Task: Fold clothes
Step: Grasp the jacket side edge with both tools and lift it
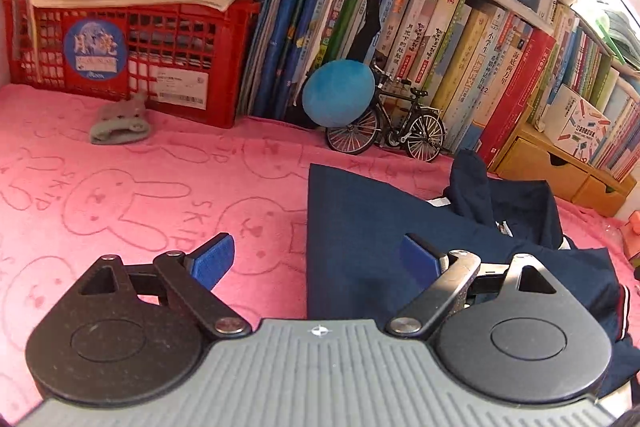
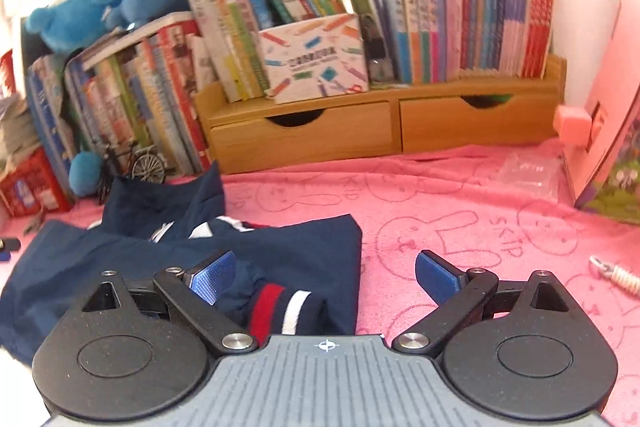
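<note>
Two blue-padded fingers of the left gripper (image 1: 316,261) stand wide apart, holding nothing, straddling the straight left edge of one navy-blue jacket (image 1: 372,227) spread on the pink rabbit-print towel (image 1: 140,195). At two o'clock its fabric lies crumpled. Likewise the right gripper (image 2: 325,277) gapes empty over the jacket's one red-and-white striped cuff (image 2: 280,307). One miniature black bicycle (image 1: 394,125) stands at twelve o'clock.

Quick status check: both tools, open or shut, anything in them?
Left tool: open, empty, straddling the left edge of the navy garment.
Right tool: open, empty, above the garment's striped cuff.
</note>
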`<state>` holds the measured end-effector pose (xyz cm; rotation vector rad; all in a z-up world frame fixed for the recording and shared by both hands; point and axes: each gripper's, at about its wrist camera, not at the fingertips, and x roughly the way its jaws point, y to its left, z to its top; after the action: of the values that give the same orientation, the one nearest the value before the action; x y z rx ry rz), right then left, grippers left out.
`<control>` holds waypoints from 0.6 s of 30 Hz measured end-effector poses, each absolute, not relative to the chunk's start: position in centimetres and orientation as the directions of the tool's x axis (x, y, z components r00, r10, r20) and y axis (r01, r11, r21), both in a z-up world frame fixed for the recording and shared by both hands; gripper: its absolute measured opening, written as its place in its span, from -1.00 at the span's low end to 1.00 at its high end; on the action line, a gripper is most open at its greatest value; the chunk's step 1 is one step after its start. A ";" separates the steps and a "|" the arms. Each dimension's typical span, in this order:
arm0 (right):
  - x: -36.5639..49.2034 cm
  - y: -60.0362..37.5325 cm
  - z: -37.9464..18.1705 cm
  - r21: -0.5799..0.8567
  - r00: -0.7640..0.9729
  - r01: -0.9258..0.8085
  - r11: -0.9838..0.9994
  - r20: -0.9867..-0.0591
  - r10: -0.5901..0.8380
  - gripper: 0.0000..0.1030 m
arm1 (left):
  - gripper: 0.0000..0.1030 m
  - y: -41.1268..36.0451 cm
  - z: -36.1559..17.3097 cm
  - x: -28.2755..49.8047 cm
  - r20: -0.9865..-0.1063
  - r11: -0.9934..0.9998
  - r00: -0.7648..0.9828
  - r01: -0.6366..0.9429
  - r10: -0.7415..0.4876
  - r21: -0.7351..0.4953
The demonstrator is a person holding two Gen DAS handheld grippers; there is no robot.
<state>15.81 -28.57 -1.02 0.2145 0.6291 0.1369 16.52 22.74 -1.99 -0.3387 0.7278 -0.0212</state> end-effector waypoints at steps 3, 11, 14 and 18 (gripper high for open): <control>17.5 -29.4 -2.3 0.276 0.785 -0.036 0.960 -0.586 0.198 0.88 | 0.75 23.3 -3.3 18.9 -0.687 0.918 0.711 -0.157 -0.152 -0.365; 20.2 -27.9 -5.3 0.284 0.736 -0.102 0.953 -0.623 0.264 0.75 | 0.57 22.2 -4.4 21.0 -0.706 0.944 0.693 -0.115 -0.146 -0.308; 20.1 -27.1 -5.2 0.285 0.721 -0.119 0.951 -0.634 0.280 -0.27 | -0.43 21.2 -4.2 20.8 -0.717 0.959 0.684 -0.095 -0.133 -0.268; 19.6 -26.7 -3.1 0.286 0.753 -0.136 0.949 -0.592 0.286 -0.82 | -0.92 20.0 -2.8 19.3 -0.673 0.965 0.729 -0.070 -0.122 -0.251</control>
<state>19.64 -26.68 -3.05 0.2319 0.6807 0.2324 19.32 20.00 -2.79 -0.2686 0.7556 -0.0294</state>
